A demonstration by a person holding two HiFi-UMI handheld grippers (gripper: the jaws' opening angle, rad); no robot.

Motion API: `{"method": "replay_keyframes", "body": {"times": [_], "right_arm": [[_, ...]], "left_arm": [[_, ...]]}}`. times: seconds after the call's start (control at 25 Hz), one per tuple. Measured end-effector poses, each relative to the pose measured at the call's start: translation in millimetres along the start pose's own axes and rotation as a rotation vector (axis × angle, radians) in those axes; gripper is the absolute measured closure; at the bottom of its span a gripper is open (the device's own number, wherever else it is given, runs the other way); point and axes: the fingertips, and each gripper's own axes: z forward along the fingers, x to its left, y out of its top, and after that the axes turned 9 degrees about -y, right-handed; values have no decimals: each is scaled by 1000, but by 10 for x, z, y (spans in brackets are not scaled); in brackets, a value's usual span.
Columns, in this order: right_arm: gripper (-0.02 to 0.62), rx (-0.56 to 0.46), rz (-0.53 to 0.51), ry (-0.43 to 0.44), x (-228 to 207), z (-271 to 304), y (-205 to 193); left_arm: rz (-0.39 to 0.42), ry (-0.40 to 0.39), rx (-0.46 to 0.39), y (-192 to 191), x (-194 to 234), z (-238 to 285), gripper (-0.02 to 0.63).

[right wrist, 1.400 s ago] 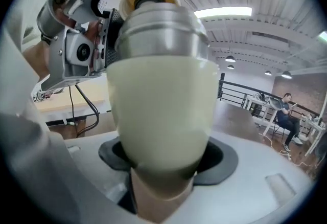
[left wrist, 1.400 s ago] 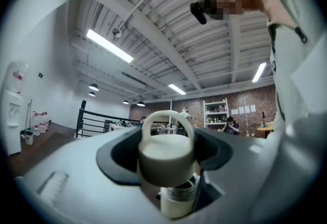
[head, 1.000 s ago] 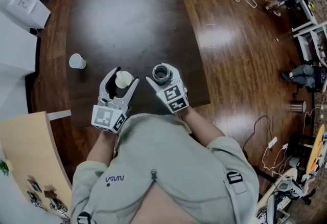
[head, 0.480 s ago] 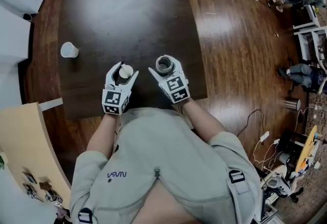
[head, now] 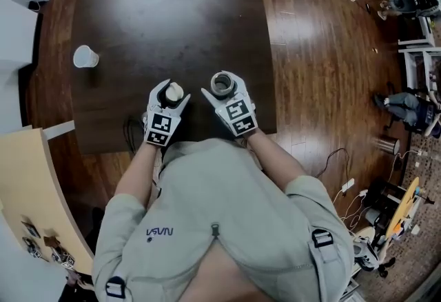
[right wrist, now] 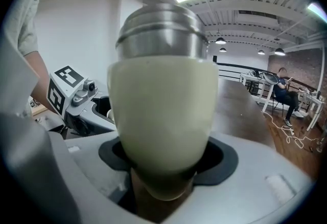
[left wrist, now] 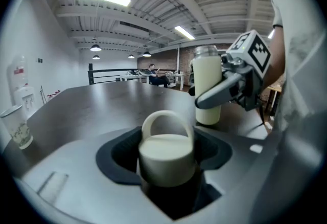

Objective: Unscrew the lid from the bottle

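The cream bottle stands upright near the table's front edge, its steel neck bare and its mouth open. My right gripper is shut around its body. The cream lid with its loop handle is off the bottle and sits between the jaws of my left gripper, which is shut on it. The lid is held a short way left of the bottle, apart from it. The left gripper view also shows the right gripper.
A paper cup stands on the dark table at the left, also in the left gripper view. A pale wooden board leans at the lower left. Cables and equipment lie on the wooden floor to the right.
The left gripper has turned and drawn in a little with the lid still in it. The right gripper and bottle have barely moved. The head camera has shifted.
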Motion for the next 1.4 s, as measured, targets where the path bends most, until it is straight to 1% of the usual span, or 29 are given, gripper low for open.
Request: {"method": "replay_keyframes", "body": {"times": [0.12, 0.24, 0.4, 0.48, 0.68, 0.76, 0.84, 0.92, 0.96, 1.08, 1.16, 1.28, 1.36, 1.4], "right_arm": [[293, -4, 1, 14, 17, 13, -19], [293, -8, 6, 25, 25, -3, -33], [293, -27, -13, 47, 90, -52, -18], [293, -45, -37, 53, 70, -54, 12], [293, -74, -64, 55, 54, -142, -2], [293, -78, -71, 66, 89, -148, -3], [291, -76, -72, 87, 124, -139, 3], [277, -68, -62, 117, 140, -138, 13], [266, -65, -57, 133, 144, -144, 23], [236, -57, -50, 171, 144, -207, 50], [229, -51, -46, 187, 128, -287, 36], [225, -43, -33, 188, 46, -442, -33], [226, -45, -10, 168, -63, -562, -81], [227, -50, 4, 152, -124, -624, -104]], "left_arm": [[-8, 3, 46, -162, -1, 55, 305], [-2, 1, 81, -205, -27, 62, 305], [31, -18, 193, -405, -100, 15, 304], [28, -19, 206, -381, -56, 25, 304], [-56, -14, 237, -336, -23, -29, 304], [-60, -22, 245, -321, -23, -85, 300], [-61, -35, 244, -293, -26, -114, 279], [-77, -39, 231, -255, -18, -132, 245], [-90, -34, 216, -220, 3, -147, 241], [-128, 7, 138, -60, 113, -231, 232], [-155, 32, 96, 16, 144, -328, 229], [-218, 84, 24, 123, 150, -537, 229], [-268, 137, -35, 199, 144, -702, 232], [-295, 163, -66, 231, 129, -785, 246]]}}
